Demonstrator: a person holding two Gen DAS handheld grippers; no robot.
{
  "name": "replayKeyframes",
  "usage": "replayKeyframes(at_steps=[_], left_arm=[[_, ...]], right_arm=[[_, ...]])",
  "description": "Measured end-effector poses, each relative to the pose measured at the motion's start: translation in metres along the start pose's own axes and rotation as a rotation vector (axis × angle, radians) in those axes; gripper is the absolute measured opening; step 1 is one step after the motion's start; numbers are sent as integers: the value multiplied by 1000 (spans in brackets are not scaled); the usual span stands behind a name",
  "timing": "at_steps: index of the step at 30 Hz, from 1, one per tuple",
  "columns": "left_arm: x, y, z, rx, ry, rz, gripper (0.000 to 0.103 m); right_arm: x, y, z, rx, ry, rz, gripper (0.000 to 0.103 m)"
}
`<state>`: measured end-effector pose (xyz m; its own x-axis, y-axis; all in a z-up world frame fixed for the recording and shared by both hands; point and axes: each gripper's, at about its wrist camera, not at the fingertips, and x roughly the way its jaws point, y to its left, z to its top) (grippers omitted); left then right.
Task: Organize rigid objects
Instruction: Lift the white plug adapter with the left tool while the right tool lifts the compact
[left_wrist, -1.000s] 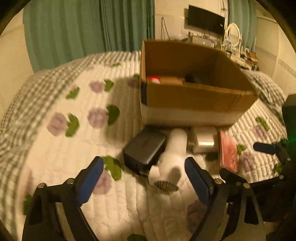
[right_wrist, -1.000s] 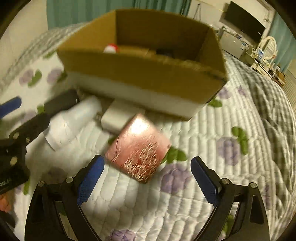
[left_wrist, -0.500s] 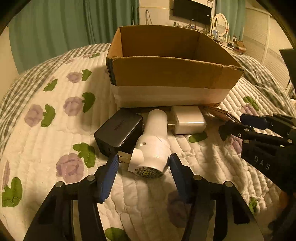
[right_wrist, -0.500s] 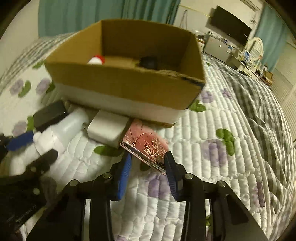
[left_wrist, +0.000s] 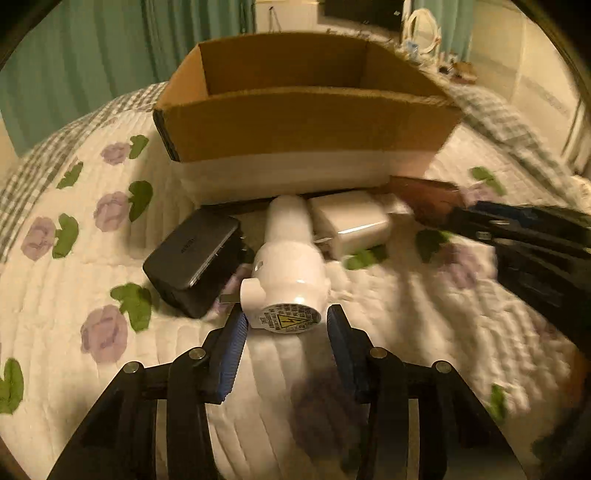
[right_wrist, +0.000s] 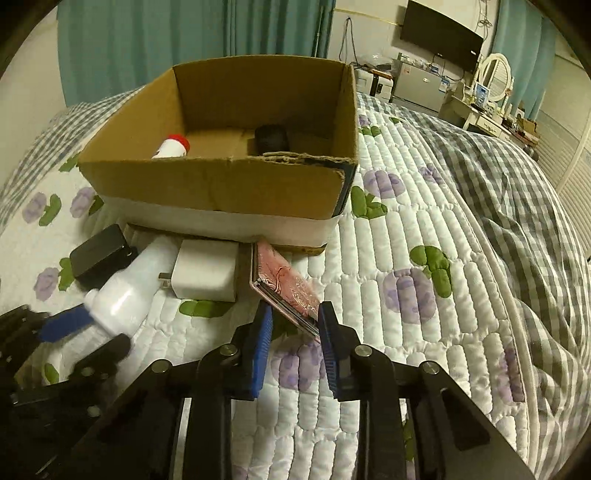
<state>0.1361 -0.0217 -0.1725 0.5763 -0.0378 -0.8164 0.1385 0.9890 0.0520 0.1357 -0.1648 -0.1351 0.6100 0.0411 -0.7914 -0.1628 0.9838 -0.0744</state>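
Note:
A cardboard box (left_wrist: 306, 122) (right_wrist: 221, 181) stands on the bed. It holds a white bottle with a red cap (right_wrist: 173, 146) and a black object (right_wrist: 272, 139). In front of it lie a black adapter (left_wrist: 192, 258) (right_wrist: 99, 255), a white cylindrical plug device (left_wrist: 288, 269) (right_wrist: 129, 288), a white charger (left_wrist: 351, 223) (right_wrist: 207, 271) and a pink flat case (right_wrist: 286, 286) (left_wrist: 424, 199). My left gripper (left_wrist: 286, 317) is shut on the near end of the white plug device. My right gripper (right_wrist: 295, 315) is shut on the near edge of the pink case, which is tilted up.
The floral quilt (right_wrist: 406, 258) covers the bed, with a rumpled checked blanket (right_wrist: 517, 184) to the right. Green curtains (right_wrist: 184, 40), a TV (right_wrist: 441, 18) and a dresser (right_wrist: 480, 110) stand behind the bed.
Both grippers have moved in and closed. The left closed on the white plug device; the right closed on the pink case and tipped its near edge up.

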Motion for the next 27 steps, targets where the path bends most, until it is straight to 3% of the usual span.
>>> replayKeyframes(at_steps=[5,18,27], left_arm=[[9,10,6,-78,21,-22,48],[-15,12,10,-102,-48,-21,46],[-63,21,13,-114,-137,-19,46]], right_arm=[[6,-2,-2,5,8,8,25],[5,-1,-3,-2,2,6,24],[-22,3,3,-31,-65,40,9]])
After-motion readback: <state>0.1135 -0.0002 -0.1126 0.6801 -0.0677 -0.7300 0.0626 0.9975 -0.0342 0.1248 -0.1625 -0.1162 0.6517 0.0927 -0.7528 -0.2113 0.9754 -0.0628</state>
